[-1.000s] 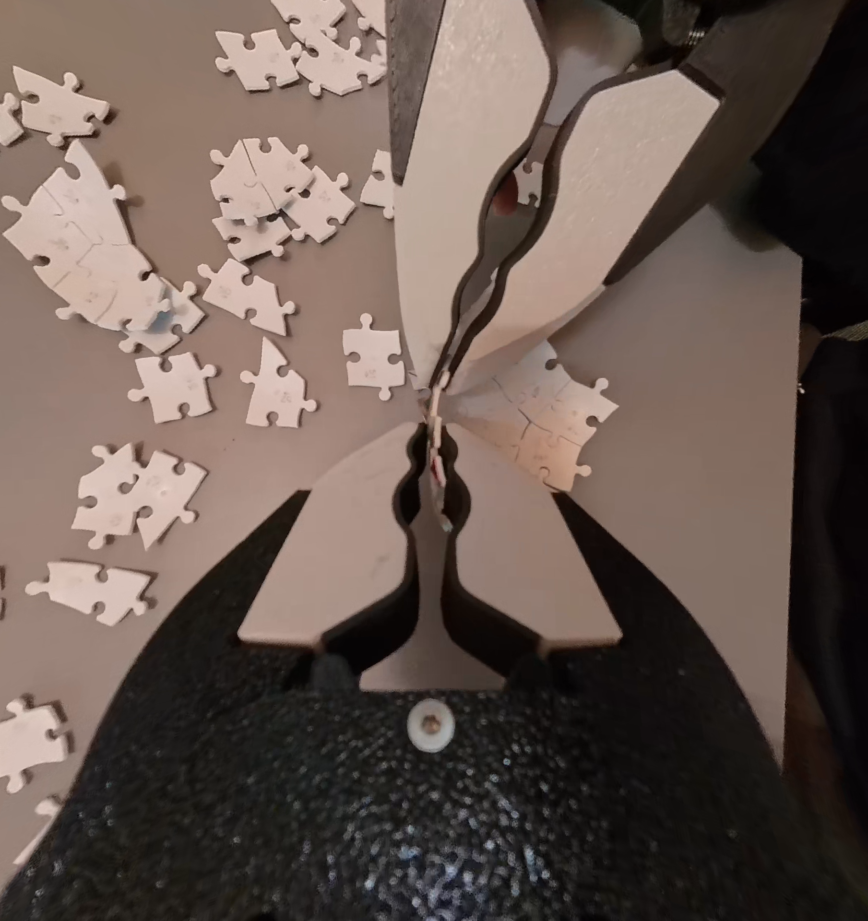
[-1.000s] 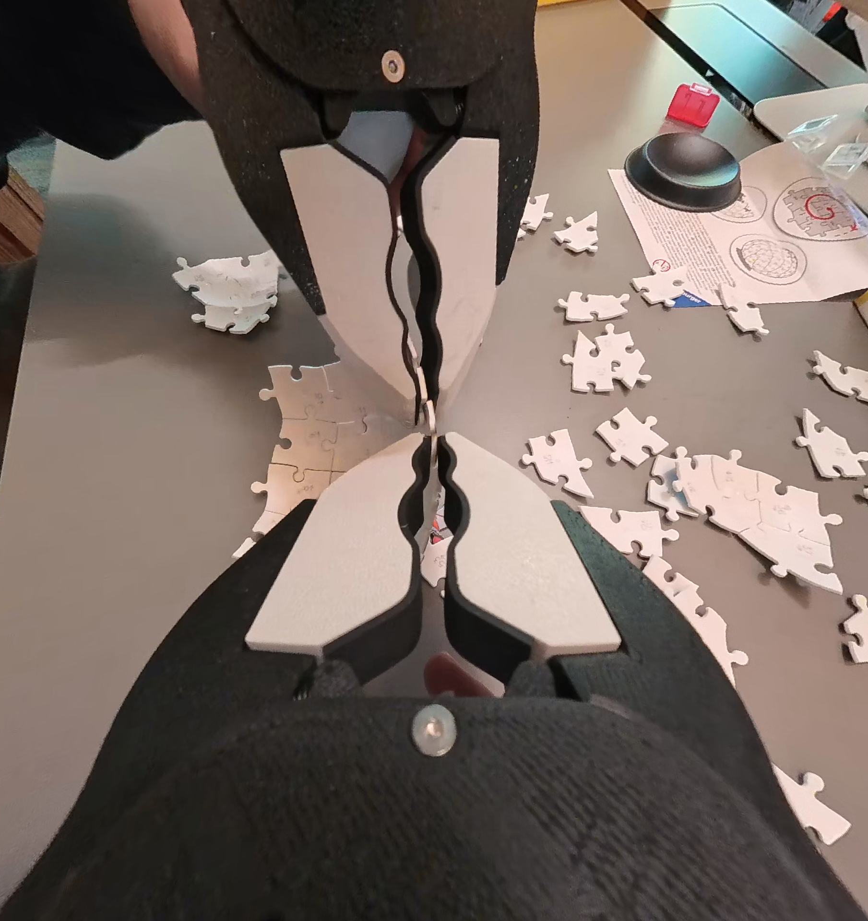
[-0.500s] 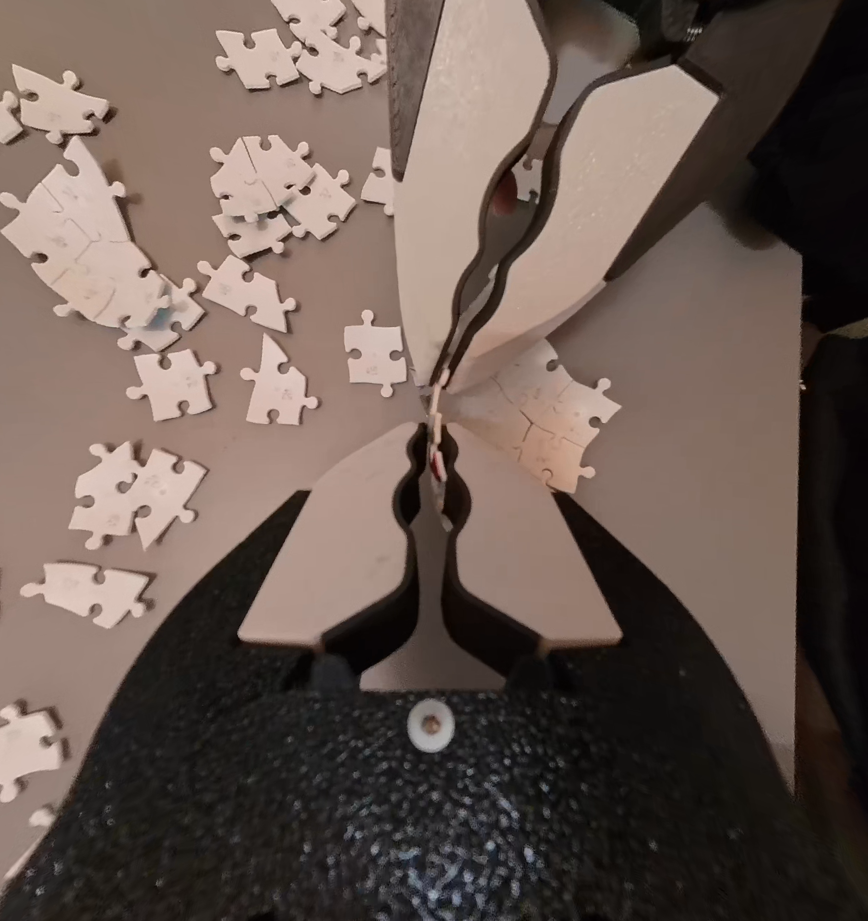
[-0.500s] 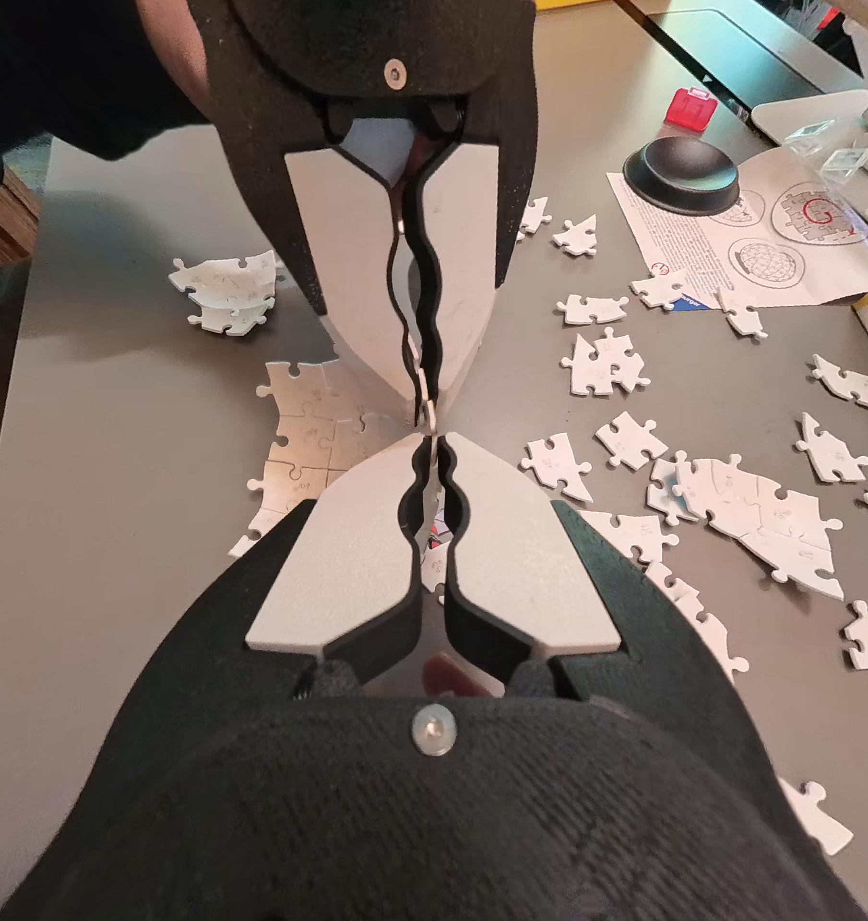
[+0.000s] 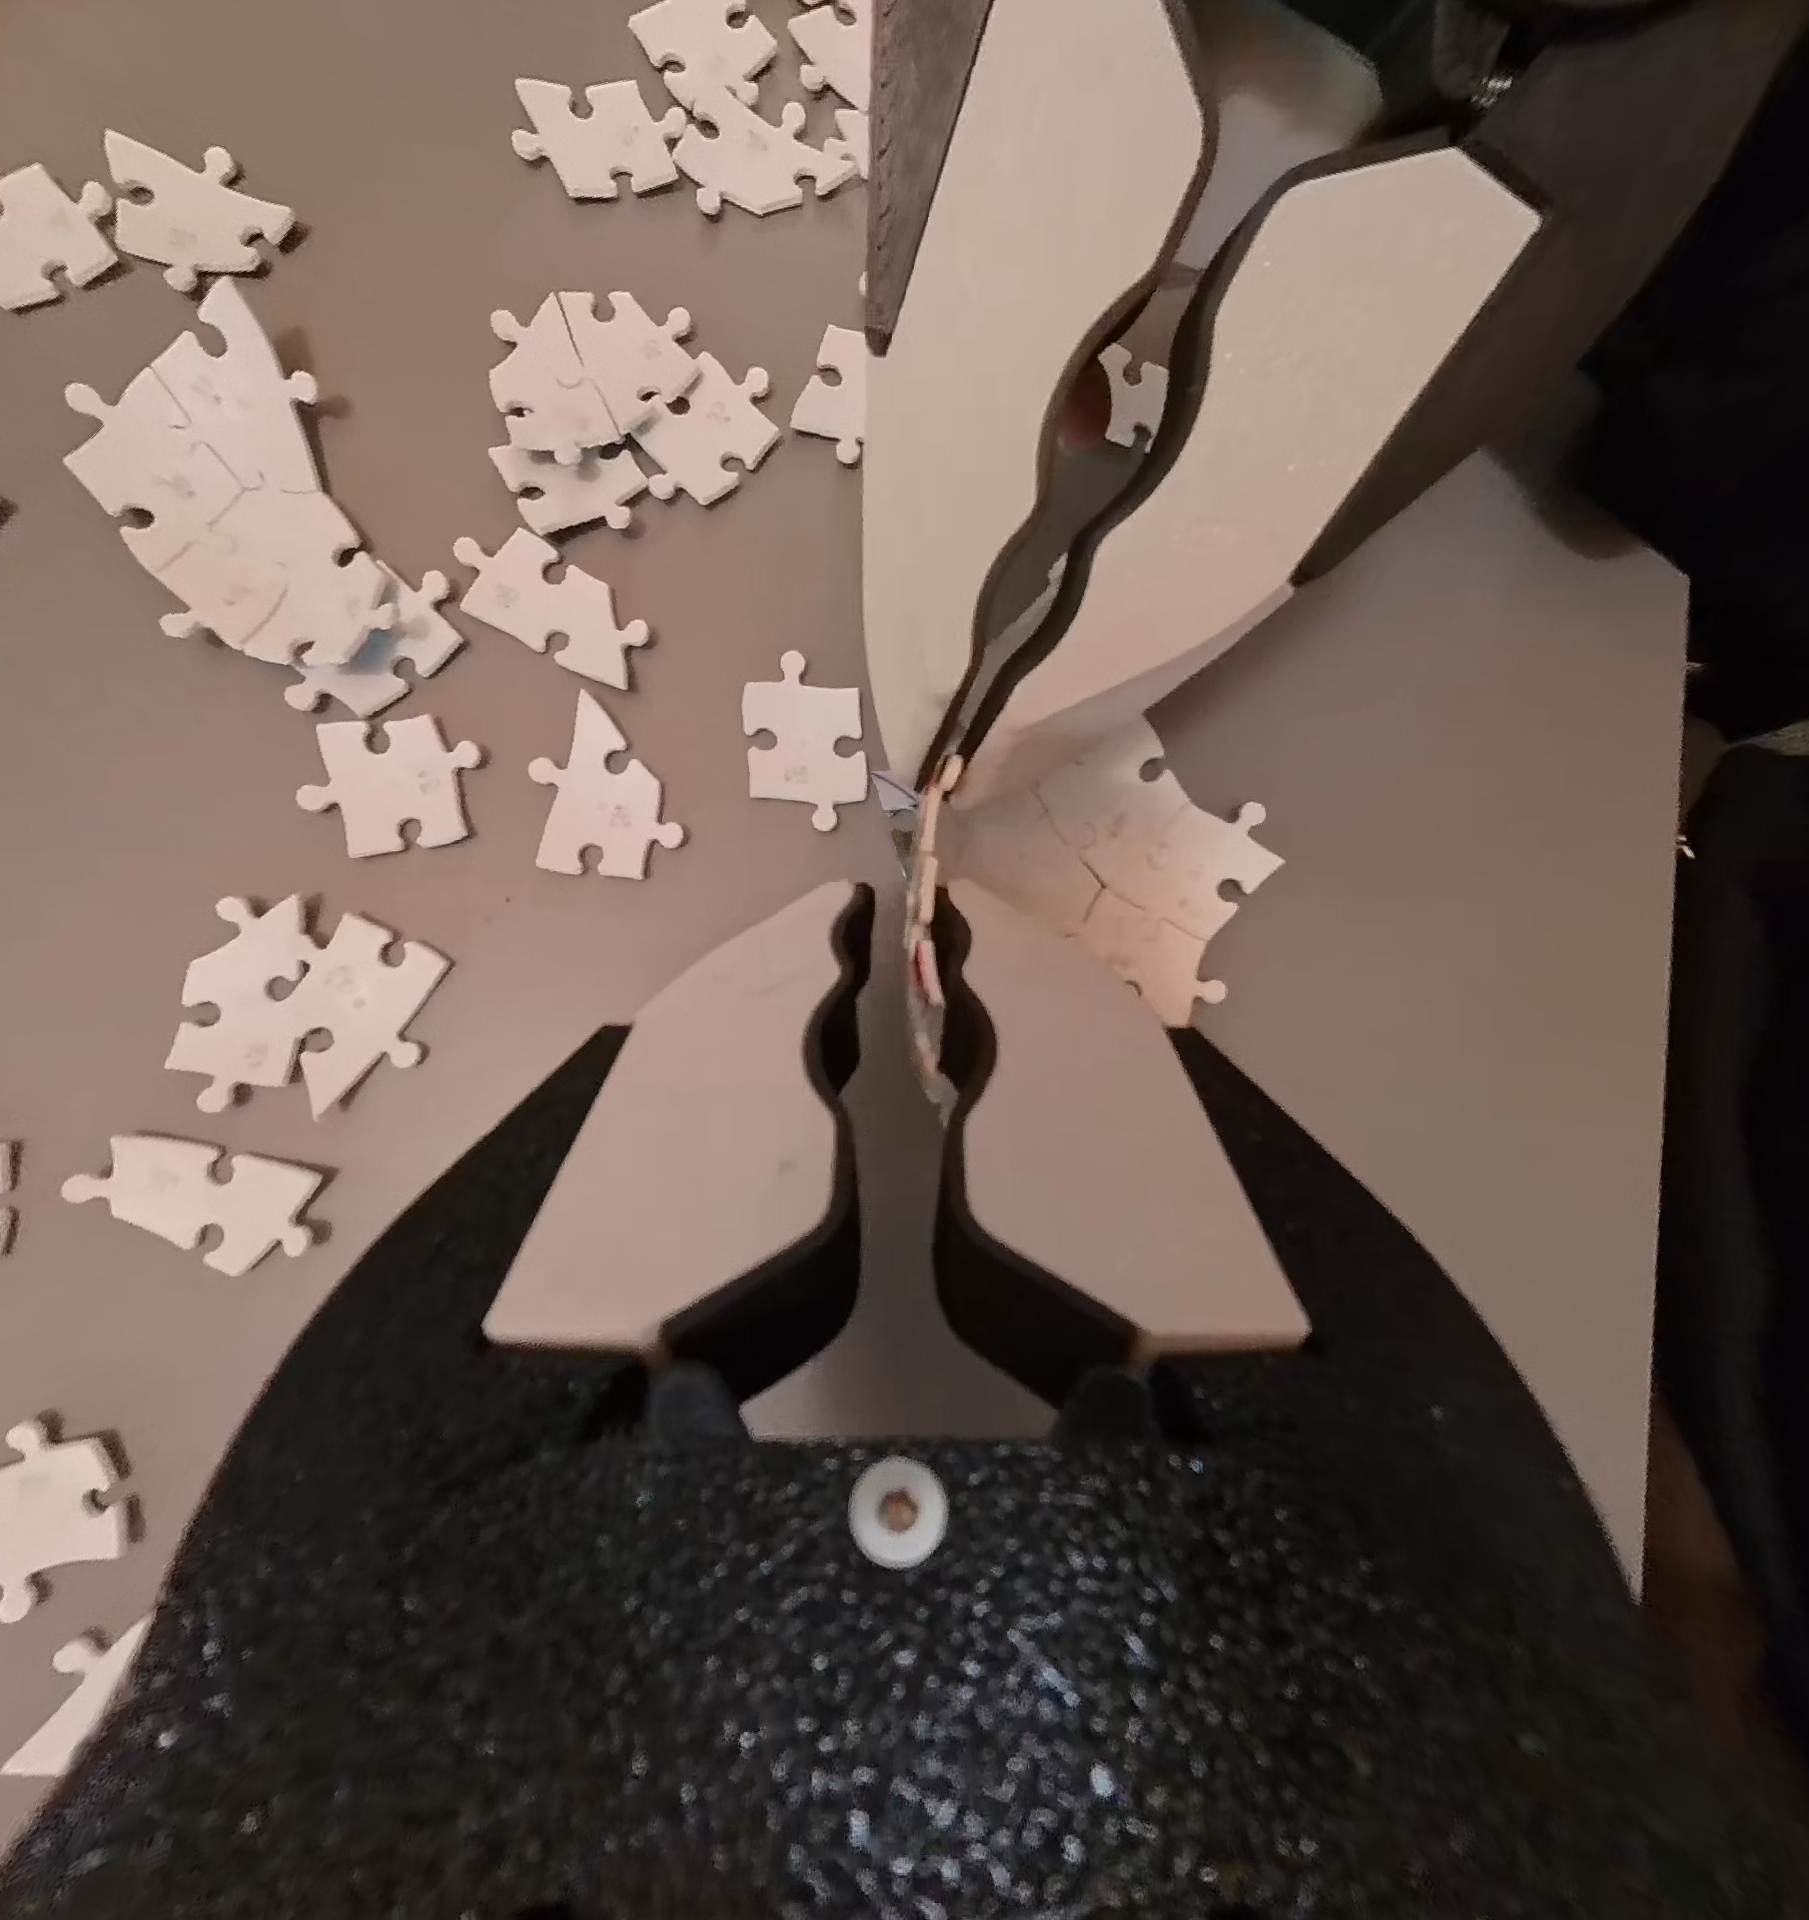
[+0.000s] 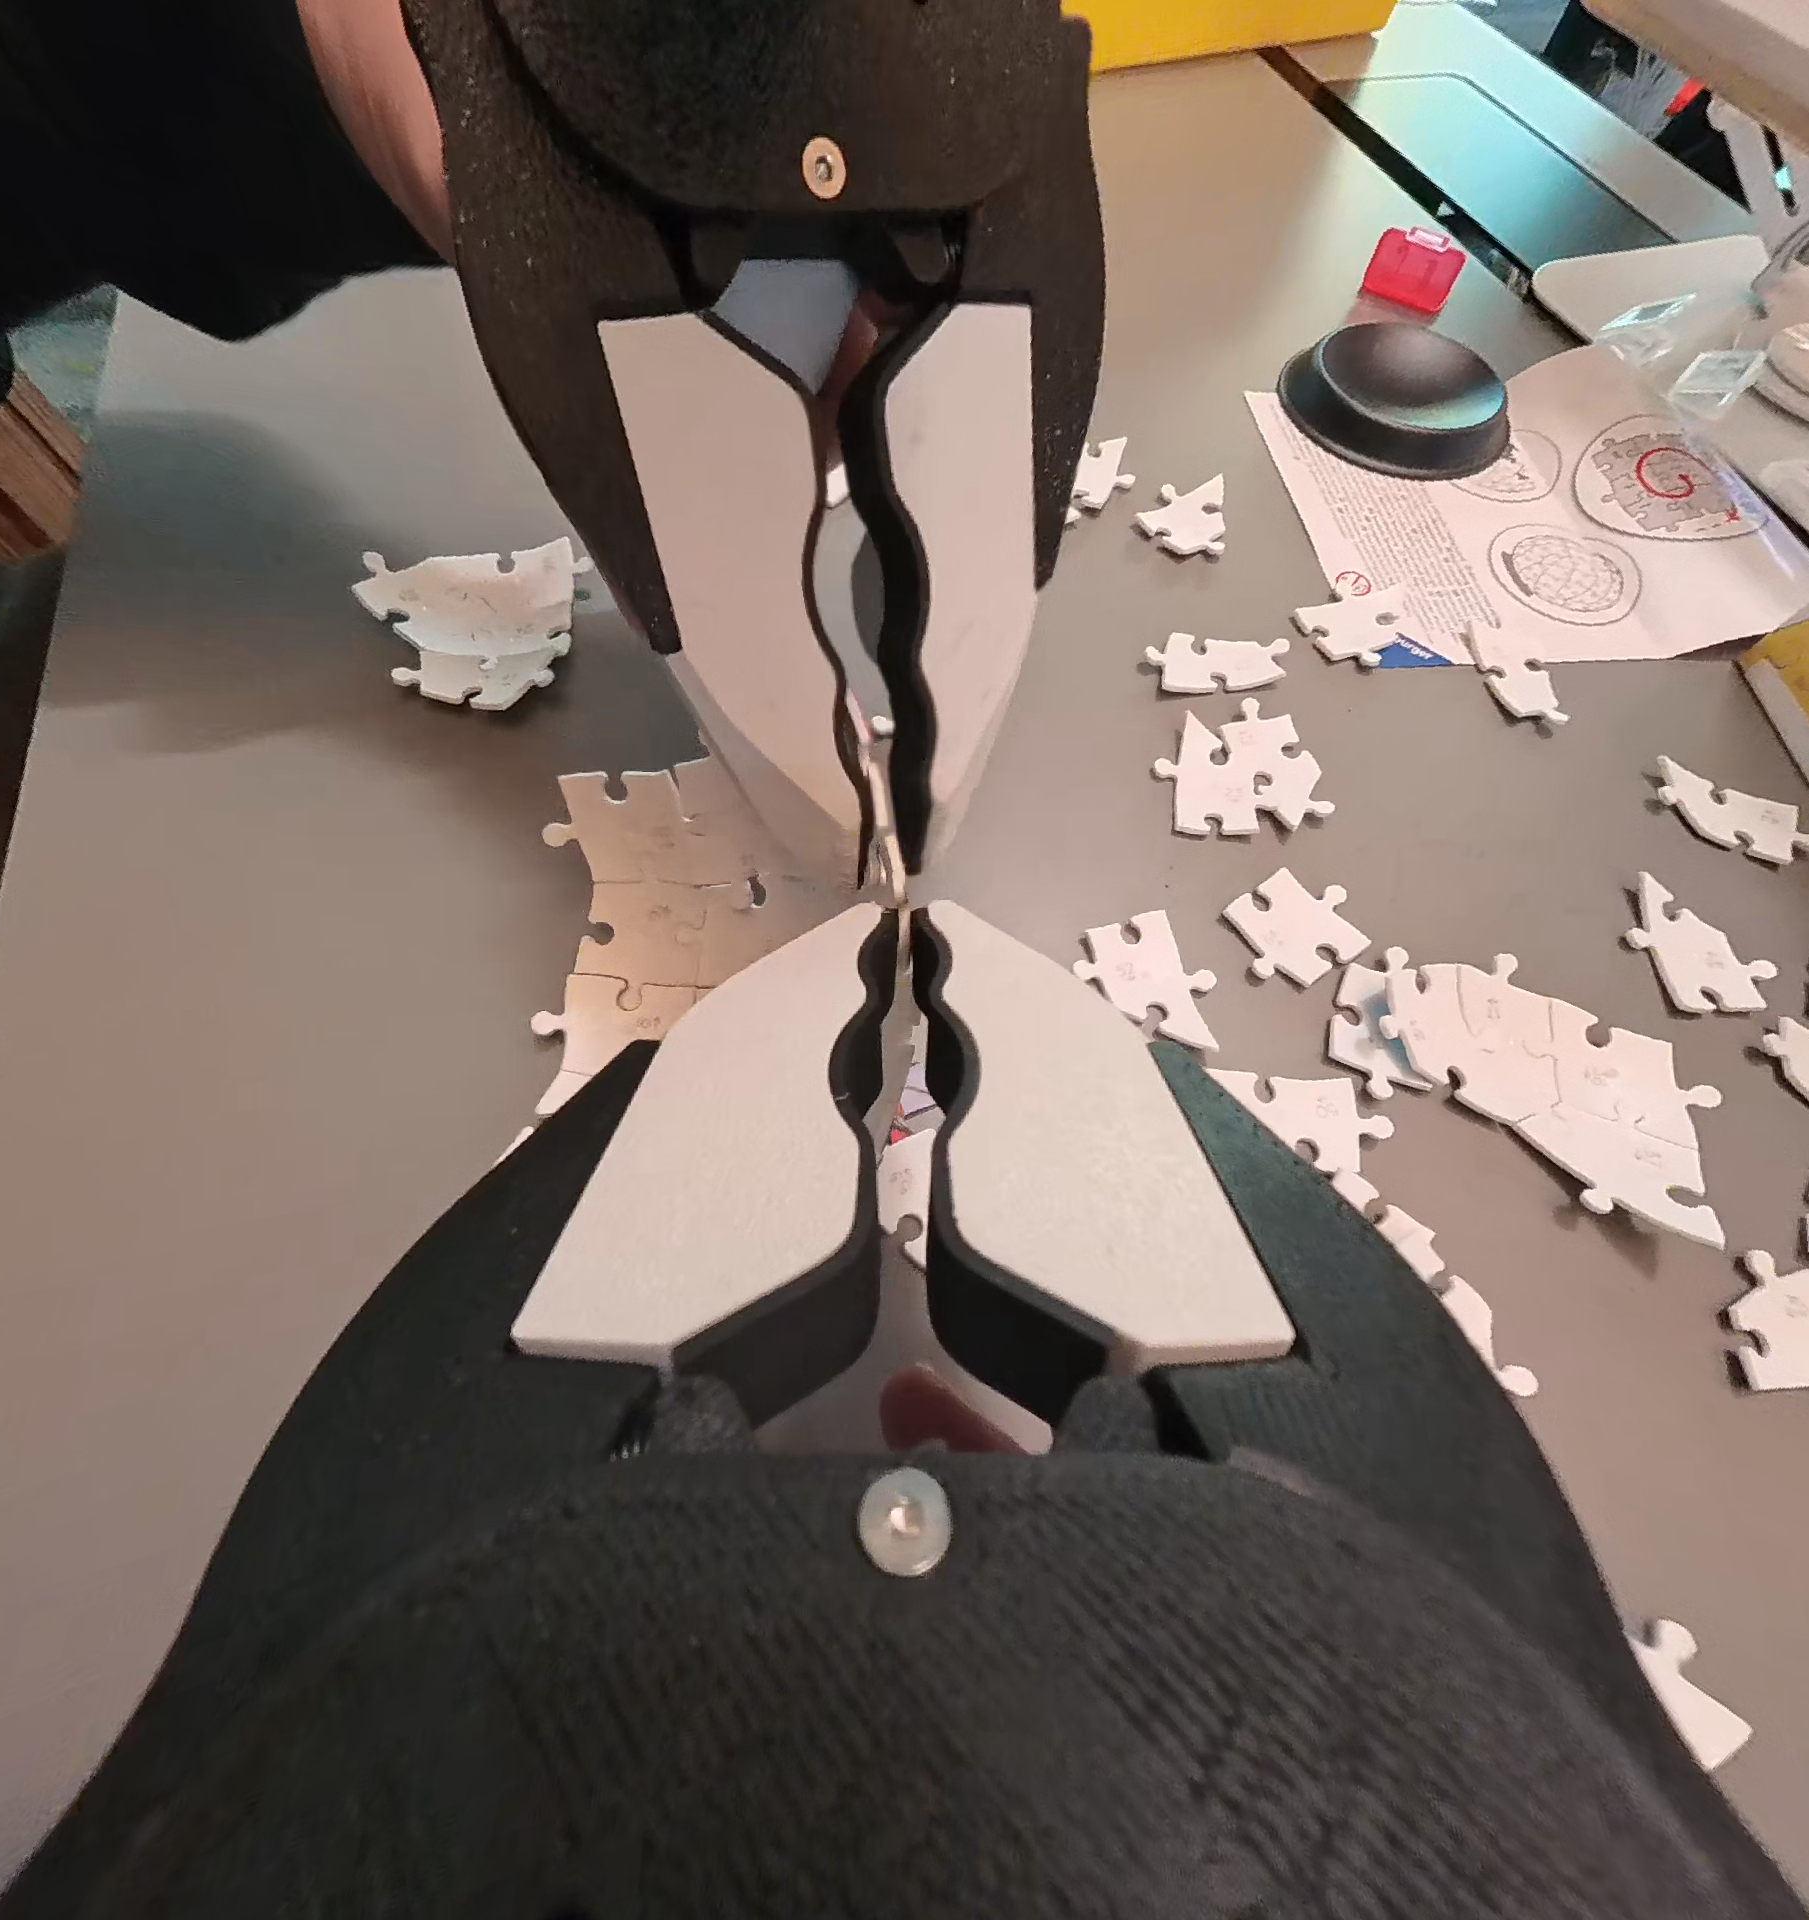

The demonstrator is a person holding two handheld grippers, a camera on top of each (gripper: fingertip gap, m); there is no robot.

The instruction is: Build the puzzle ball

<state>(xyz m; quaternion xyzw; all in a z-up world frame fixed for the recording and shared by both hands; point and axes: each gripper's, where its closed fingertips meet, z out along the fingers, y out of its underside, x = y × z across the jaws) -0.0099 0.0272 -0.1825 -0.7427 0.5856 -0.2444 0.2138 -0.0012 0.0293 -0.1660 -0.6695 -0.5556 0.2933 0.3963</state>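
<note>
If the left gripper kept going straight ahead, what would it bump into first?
Most likely the right gripper. It points back at the left gripper, tips nearly touching, with the puzzle pieces pinched edge-on between them.

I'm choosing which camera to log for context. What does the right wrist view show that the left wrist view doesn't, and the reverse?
Only the right wrist view shows the black dome-shaped stand, printed instruction sheet, small red box and stack of curved white puzzle pieces. Only the left shows the grey table's right edge. Both show the left gripper and right gripper meeting tip to tip, each pinching edge-on puzzle pieces.
</note>
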